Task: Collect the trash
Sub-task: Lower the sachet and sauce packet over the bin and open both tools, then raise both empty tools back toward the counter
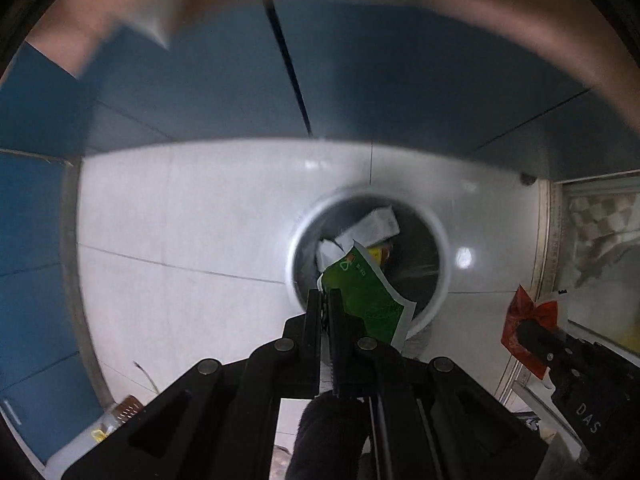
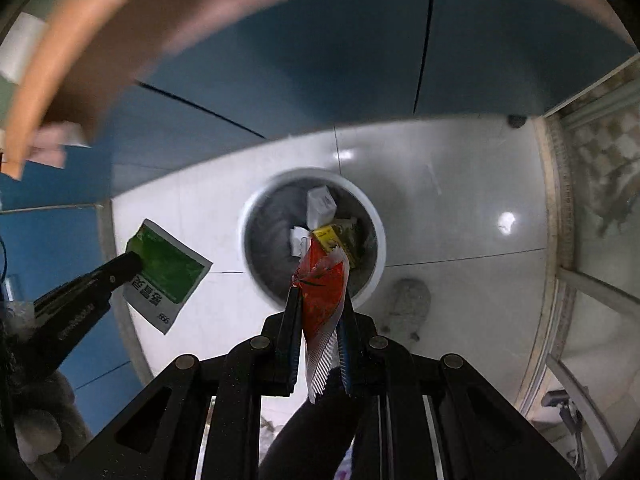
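Observation:
My left gripper (image 1: 325, 300) is shut on a green and white packet (image 1: 366, 296) and holds it above the near rim of a round white trash bin (image 1: 440, 236) on the floor. The bin holds a white box (image 1: 376, 226) and a yellow wrapper (image 1: 378, 254). My right gripper (image 2: 320, 300) is shut on a red and silver sachet (image 2: 324, 288) above the bin (image 2: 378, 232). In the right wrist view the left gripper (image 2: 132, 260) and green packet (image 2: 168, 268) are at the left. In the left wrist view the right gripper (image 1: 528, 330) holds the red sachet (image 1: 528, 312) at the right.
Blue cabinet fronts (image 1: 200, 92) stand behind and left of the bin, under a pale tabletop edge (image 1: 440, 4). The floor (image 1: 180, 220) is white tile. A glass door frame (image 2: 560, 240) runs down the right. A grey smudge (image 2: 408, 300) marks the floor beside the bin.

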`<act>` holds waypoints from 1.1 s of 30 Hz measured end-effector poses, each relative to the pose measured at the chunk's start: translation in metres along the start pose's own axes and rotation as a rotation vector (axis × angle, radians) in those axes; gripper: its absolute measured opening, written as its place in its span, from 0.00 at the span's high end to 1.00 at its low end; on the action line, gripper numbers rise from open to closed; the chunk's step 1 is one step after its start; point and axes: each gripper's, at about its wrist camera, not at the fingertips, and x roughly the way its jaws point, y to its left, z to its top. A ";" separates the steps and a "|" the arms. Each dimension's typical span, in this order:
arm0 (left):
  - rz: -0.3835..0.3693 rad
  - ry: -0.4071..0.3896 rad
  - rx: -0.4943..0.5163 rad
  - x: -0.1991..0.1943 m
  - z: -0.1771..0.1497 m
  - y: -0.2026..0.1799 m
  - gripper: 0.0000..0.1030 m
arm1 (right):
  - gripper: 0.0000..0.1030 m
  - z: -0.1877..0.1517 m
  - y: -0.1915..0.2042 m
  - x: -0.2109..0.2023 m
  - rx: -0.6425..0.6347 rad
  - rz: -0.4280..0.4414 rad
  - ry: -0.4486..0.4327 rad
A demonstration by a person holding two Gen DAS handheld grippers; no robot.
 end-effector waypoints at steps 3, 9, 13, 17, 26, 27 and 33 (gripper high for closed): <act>-0.011 0.038 -0.001 0.042 -0.003 -0.002 0.99 | 0.84 0.007 -0.008 0.048 0.007 0.006 0.029; -0.107 0.115 -0.051 0.100 -0.008 0.003 0.92 | 0.84 0.011 -0.031 0.124 0.057 0.088 0.106; -0.131 0.131 -0.075 0.107 -0.009 0.010 0.87 | 0.82 0.009 -0.034 0.145 0.059 0.083 0.148; -0.072 0.085 -0.073 0.098 -0.013 0.019 0.25 | 0.63 0.006 -0.033 0.141 0.060 0.052 0.139; 0.047 0.016 -0.021 0.051 -0.033 0.031 0.02 | 0.00 -0.005 -0.018 0.095 -0.027 -0.150 0.048; 0.051 0.011 -0.017 0.046 -0.035 0.032 0.02 | 0.00 -0.008 -0.014 0.086 -0.036 -0.159 0.039; 0.039 -0.022 -0.007 -0.012 -0.052 0.034 0.02 | 0.00 -0.027 0.004 0.031 -0.065 -0.180 0.004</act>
